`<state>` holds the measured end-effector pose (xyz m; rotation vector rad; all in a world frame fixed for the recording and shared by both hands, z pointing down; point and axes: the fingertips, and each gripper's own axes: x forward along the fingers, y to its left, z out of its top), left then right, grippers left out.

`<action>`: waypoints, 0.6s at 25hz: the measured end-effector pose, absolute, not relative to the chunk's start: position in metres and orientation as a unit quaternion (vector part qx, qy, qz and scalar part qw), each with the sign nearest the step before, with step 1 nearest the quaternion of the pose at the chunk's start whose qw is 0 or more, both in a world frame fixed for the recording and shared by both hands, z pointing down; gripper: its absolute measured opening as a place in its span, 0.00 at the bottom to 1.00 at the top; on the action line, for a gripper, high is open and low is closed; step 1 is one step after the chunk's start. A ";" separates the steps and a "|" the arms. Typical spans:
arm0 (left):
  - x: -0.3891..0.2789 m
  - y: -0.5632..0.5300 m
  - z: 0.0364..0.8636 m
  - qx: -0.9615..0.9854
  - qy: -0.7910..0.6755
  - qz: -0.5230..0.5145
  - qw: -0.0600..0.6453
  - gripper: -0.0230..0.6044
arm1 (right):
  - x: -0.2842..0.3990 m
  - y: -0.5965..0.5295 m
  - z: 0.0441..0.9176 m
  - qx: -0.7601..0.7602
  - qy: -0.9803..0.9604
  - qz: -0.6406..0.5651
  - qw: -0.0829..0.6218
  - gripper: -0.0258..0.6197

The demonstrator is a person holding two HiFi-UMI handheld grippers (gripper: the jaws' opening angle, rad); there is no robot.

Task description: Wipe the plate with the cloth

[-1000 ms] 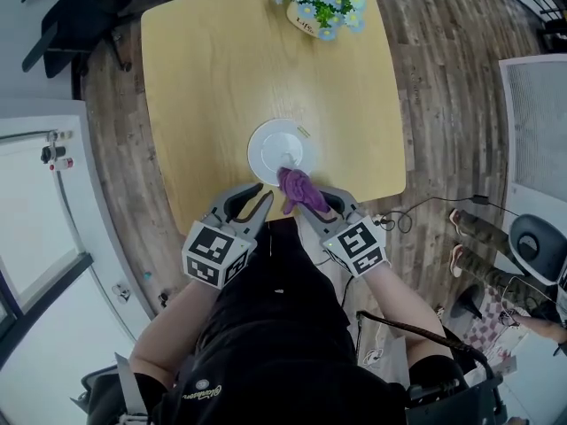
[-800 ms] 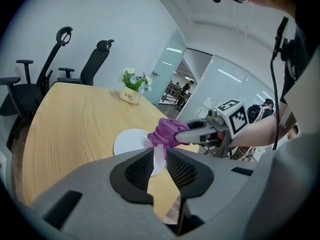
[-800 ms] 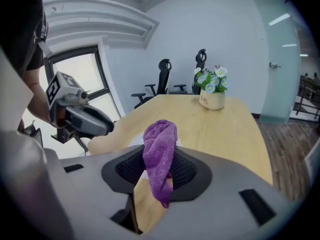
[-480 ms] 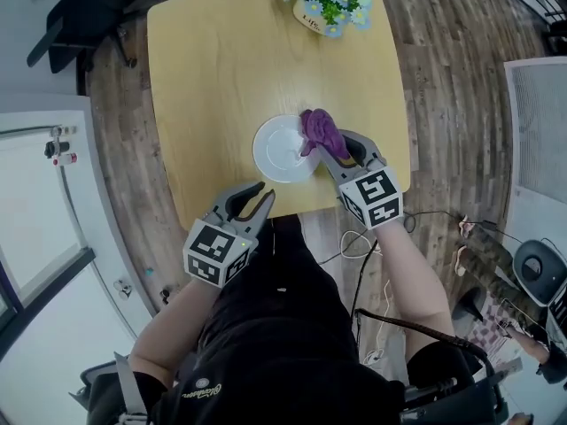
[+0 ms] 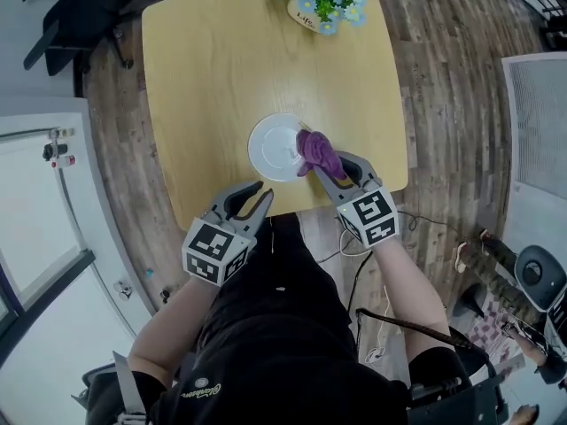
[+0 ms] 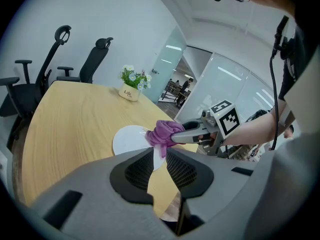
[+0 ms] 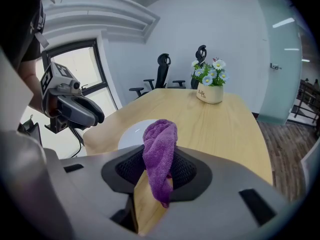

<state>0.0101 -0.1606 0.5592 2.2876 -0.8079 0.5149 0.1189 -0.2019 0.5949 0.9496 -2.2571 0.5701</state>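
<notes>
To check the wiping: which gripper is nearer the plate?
Right. The right gripper holds the cloth at the plate's edge; the left gripper is apart, at the table's edge.

- Purple terry cloth (image 7: 160,144): soft, looped pile, matt.
- Round white plate (image 5: 270,149): smooth, with a faint sheen.
- Pale wooden table (image 5: 230,69): smooth, satin, fine grain.
- Left gripper (image 6: 159,164) and right gripper (image 7: 157,176): matt grey plastic.
- Plank floor (image 5: 443,78): dark, grainy wood.

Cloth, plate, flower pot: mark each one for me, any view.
cloth (image 5: 319,153): head view, middle of the purple bundle.
plate (image 5: 273,149): head view, bare white surface left of the cloth.
flower pot (image 7: 210,95): right gripper view, front face of the white pot.
</notes>
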 end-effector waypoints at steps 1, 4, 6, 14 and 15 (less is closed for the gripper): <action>0.011 -0.160 0.559 0.873 -0.307 0.197 0.324 0.16 | 0.119 -0.196 0.595 0.359 -0.854 0.220 0.307 0.24; 0.012 -0.158 0.561 0.873 -0.304 0.199 0.323 0.16 | 0.118 -0.177 0.597 0.355 -0.852 0.235 0.304 0.24; 0.013 -0.158 0.562 0.874 -0.304 0.200 0.322 0.16 | 0.117 -0.165 0.599 0.354 -0.851 0.248 0.299 0.24; 0.018 -0.159 0.558 0.874 -0.306 0.193 0.325 0.16 | 0.112 -0.133 0.602 0.344 -0.848 0.278 0.291 0.24; 0.018 -0.158 0.556 0.875 -0.306 0.193 0.323 0.16 | 0.112 -0.131 0.602 0.345 -0.848 0.279 0.290 0.24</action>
